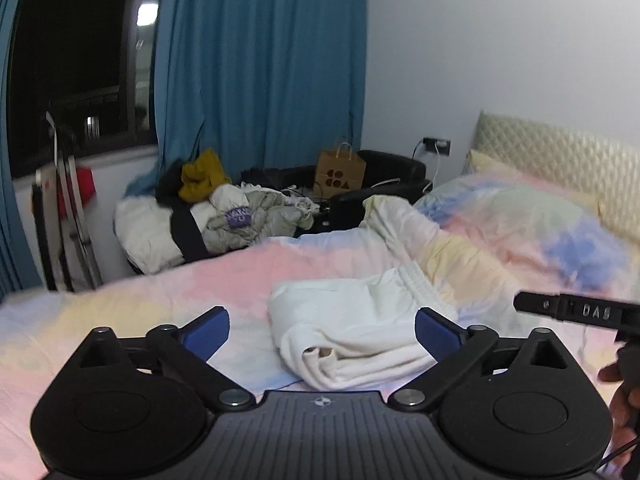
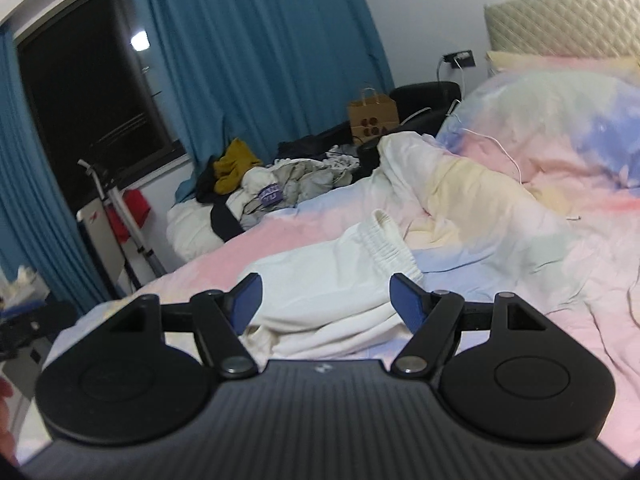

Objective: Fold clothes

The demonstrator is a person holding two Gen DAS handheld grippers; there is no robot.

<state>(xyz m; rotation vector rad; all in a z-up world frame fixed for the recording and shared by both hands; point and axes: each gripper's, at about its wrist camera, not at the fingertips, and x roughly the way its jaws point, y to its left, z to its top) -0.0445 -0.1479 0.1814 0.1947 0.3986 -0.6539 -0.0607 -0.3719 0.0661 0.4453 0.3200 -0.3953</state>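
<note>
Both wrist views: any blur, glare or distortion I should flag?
Left wrist view: strong fisheye bending, dark corners, the window black with one bright reflection, the folded white garment fairly sharp, the bed's far edge smeared. Right wrist view: the same bending, the curtain bowed, the garment soft, no glare.

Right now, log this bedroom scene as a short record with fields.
surface: bed with pastel bedspread
garment: white folded garment, elastic waistband toward the headboard, lying on the bedspread
left claw: open, nothing gripped, garment seen between its fingers
right claw: open, nothing gripped, held above the garment
unfolded pile: clothes heap beyond the bed, under the blue curtain
other: brown paper bag near the wall
</note>
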